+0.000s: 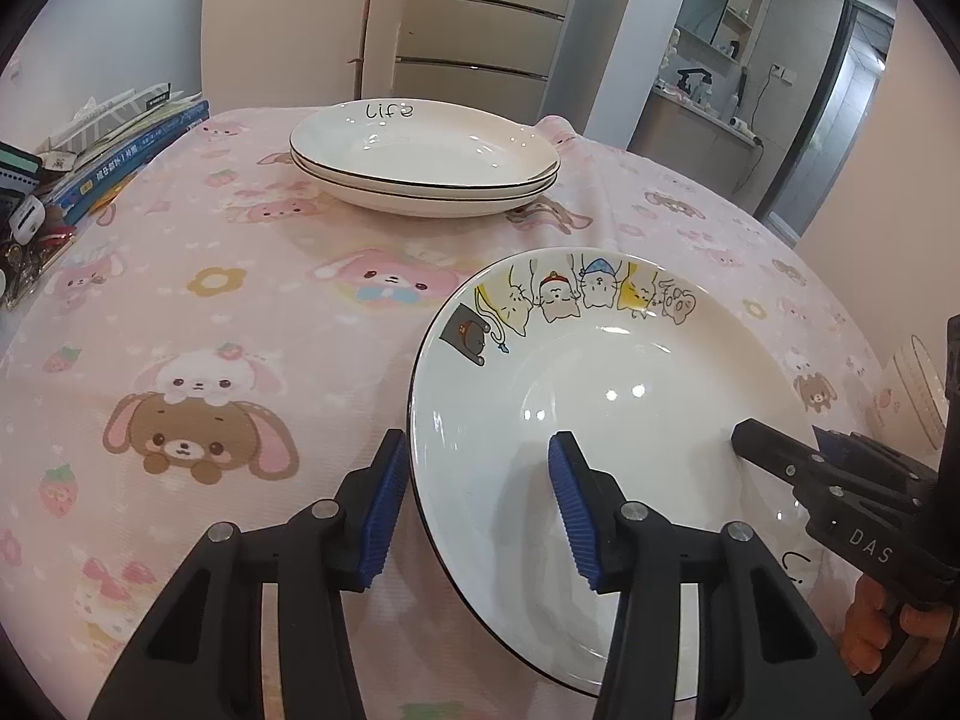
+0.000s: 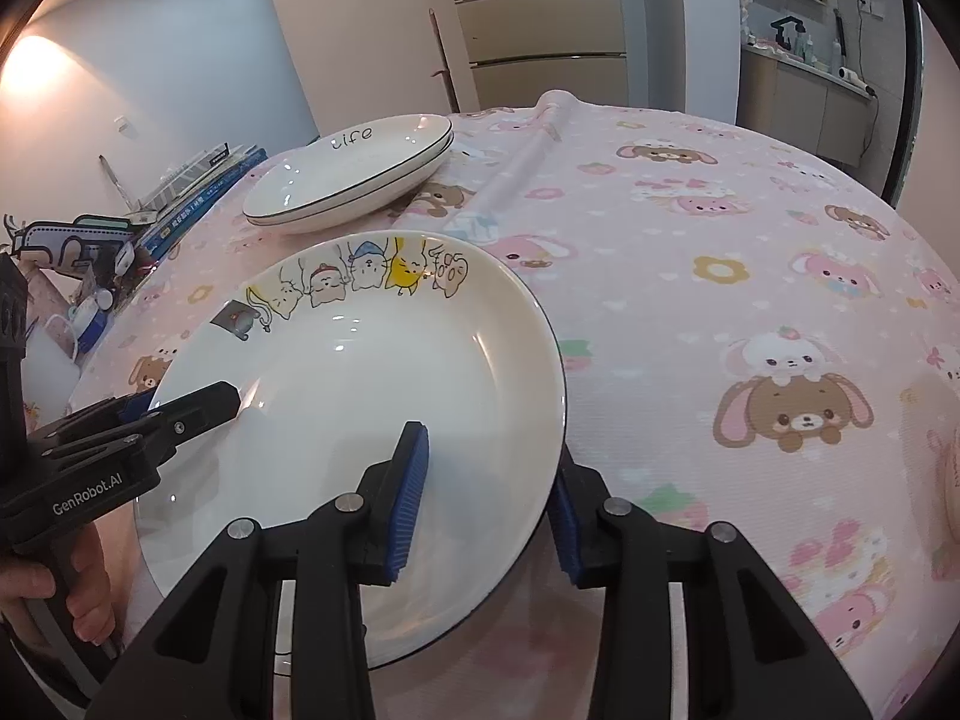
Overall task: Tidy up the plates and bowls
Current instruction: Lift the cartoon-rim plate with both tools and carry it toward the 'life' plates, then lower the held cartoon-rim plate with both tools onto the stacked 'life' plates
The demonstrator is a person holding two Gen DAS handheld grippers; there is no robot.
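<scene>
Two plates (image 1: 420, 162) stacked at desk's (image 1: 252, 312) far edge – done. Cat plate (image 1: 600, 420) left: left tool (image 1: 474, 504), right tool (image 2: 489, 498) straddle its rim, grip uncertain.

Left gripper (image 1: 474, 504) straddles cartoon plate (image 1: 630, 396) rim, seemingly loose.

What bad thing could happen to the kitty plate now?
1. The cartoon cat plate has the left gripper and the right gripper straddling opposite sides of its rim. With so little rim between the pads, it might slip and drop onto the pink tablecloth.
2. If one side rises faster, the plate could tilt and slide out.
3. The stacked "Life" plates sit just behind; setting it down carelessly there could chip a rim.
</scene>
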